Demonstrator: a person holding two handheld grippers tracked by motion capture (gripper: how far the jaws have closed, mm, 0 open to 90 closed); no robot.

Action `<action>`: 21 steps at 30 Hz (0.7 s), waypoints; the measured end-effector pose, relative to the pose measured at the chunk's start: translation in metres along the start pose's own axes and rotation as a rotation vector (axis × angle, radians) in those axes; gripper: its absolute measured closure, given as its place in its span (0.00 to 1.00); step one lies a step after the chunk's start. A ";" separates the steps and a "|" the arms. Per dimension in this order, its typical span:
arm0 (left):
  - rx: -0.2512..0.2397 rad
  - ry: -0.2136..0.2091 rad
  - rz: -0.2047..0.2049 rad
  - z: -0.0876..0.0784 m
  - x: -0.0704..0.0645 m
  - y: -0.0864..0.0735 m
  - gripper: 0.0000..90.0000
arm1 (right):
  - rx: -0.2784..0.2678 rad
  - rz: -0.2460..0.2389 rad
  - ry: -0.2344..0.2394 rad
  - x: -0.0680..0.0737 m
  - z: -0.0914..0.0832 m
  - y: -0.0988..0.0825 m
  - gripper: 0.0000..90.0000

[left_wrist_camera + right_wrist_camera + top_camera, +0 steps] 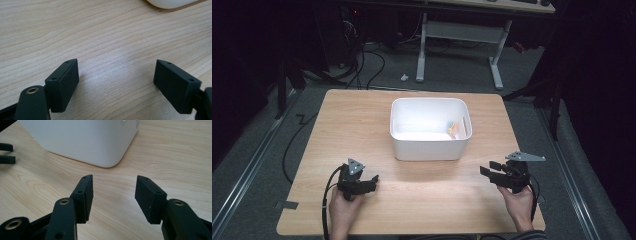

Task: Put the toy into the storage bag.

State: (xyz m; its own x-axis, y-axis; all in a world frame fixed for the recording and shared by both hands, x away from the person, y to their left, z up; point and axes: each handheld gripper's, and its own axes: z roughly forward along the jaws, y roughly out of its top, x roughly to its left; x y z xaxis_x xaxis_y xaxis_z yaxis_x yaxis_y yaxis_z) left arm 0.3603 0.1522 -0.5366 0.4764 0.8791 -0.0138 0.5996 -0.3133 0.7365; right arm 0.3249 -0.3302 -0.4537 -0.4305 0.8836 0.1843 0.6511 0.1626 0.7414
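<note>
White tub (pixel 430 145) at table (pixel 362 115) centre, toward the far side: rectangular, rounded corners, plain smooth walls, open top. Inside, against its right wall, a small orange-yellow item (pixel 453 128), too small to identify. Left gripper (pixel 373 181) near-left, jaws wide, nothing between them, bare wood below. Right gripper (pixel 486 169) near-right, jaws partly open, empty, pointing at the tub's near corner (pixel 110 157). Tub rim cut off in both gripper views; room beyond the table is dark.
</note>
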 end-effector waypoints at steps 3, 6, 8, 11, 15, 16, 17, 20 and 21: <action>0.000 0.000 0.000 0.000 0.000 0.000 0.23 | 0.004 0.000 -0.006 0.000 0.003 -0.003 0.53; 0.000 0.000 0.001 0.000 0.000 0.000 0.23 | 0.006 0.011 -0.003 0.000 0.006 -0.005 0.53; 0.000 -0.001 0.001 0.000 0.000 0.000 0.23 | 0.015 0.009 -0.003 0.000 0.008 -0.007 0.52; 0.000 -0.001 0.001 0.000 0.000 0.000 0.23 | 0.017 0.015 -0.003 0.000 0.011 -0.011 0.52; 0.001 -0.001 0.002 0.000 0.000 0.000 0.23 | 0.037 0.029 0.008 0.001 0.020 -0.018 0.51; 0.000 -0.001 0.001 0.000 0.000 0.000 0.23 | 0.043 0.031 0.009 0.002 0.022 -0.019 0.51; 0.000 -0.001 0.001 0.000 0.000 0.000 0.23 | 0.046 0.028 0.006 0.002 0.024 -0.021 0.51; 0.000 -0.001 0.001 0.000 0.000 0.000 0.23 | 0.058 0.029 0.003 0.004 0.030 -0.025 0.50; 0.001 0.000 0.002 0.000 0.000 0.000 0.23 | 0.053 0.024 -0.002 0.005 0.032 -0.026 0.50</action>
State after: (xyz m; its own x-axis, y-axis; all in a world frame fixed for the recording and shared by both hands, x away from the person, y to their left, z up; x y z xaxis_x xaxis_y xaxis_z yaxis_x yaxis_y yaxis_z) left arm 0.3602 0.1521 -0.5366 0.4776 0.8785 -0.0130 0.5993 -0.3150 0.7360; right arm 0.3256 -0.3161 -0.4926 -0.4136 0.8882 0.2004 0.6936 0.1648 0.7013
